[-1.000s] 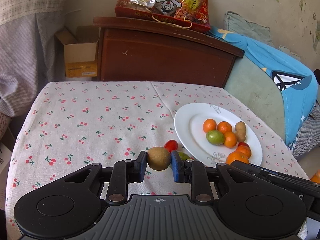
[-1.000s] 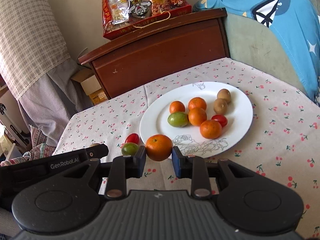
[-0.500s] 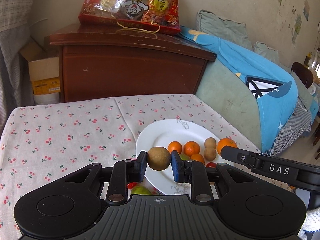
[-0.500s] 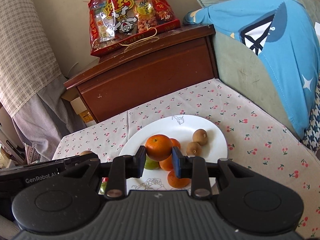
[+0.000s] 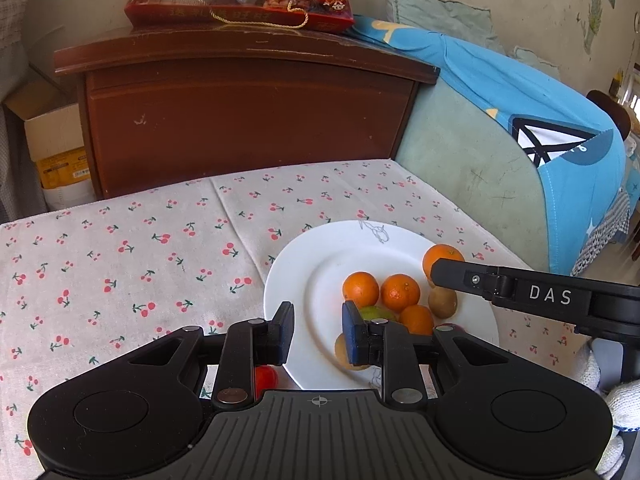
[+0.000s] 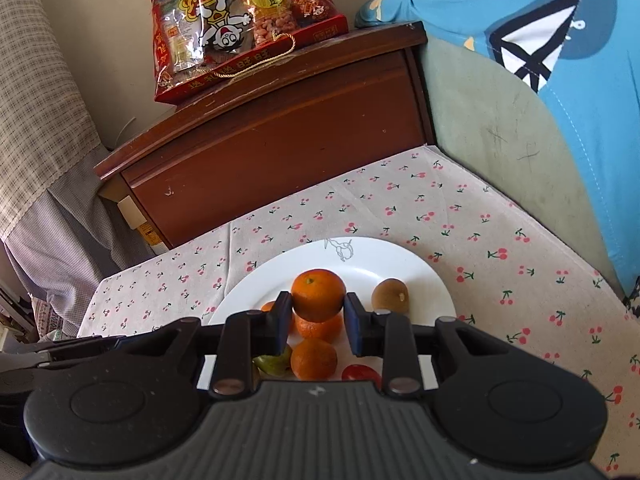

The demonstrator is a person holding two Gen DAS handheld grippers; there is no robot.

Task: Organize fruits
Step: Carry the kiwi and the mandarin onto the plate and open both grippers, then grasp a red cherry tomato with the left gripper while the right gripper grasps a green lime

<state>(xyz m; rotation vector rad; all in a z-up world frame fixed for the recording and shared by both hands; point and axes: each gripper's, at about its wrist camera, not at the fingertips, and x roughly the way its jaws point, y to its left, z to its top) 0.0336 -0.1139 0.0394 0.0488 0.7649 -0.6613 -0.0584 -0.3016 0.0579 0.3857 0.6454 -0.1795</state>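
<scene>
Left gripper [image 5: 316,334] jaws apart, nothing between them, above plate [image 5: 320,264]; right gripper [image 6: 318,322] clamps orange [image 6: 318,294].

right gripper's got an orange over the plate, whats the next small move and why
Probably nudge it forward over the bare far part of the plate before lowering. The right gripper is clamped on the orange above the plate, but other oranges lie directly beneath it, so letting go here would likely send it rolling off them.
</scene>
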